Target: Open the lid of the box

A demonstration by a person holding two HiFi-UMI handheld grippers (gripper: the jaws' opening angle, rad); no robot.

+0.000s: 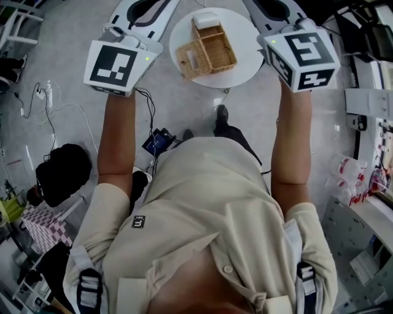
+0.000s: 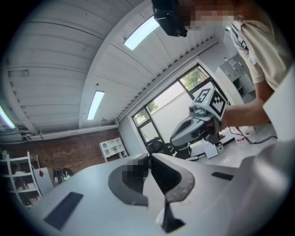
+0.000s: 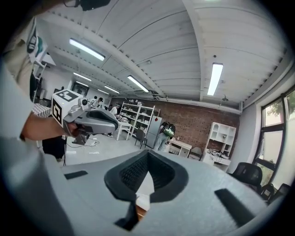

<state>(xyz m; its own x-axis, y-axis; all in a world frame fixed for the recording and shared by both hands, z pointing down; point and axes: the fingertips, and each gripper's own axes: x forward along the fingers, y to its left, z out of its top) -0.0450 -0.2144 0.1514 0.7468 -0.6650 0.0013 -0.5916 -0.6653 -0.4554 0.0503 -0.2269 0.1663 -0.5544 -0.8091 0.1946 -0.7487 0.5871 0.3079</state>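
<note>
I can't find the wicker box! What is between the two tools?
In the head view, a round white table shows between the left tool and the right tool, and the wicker box sits on it, its lid seemingly open.

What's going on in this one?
A person holds a gripper in each hand, the left gripper and right gripper both shut and empty, pointing out into the room. Below them on the round white table sits the wicker box, its lid apparently folded open beside it. Neither gripper touches the box.
</note>
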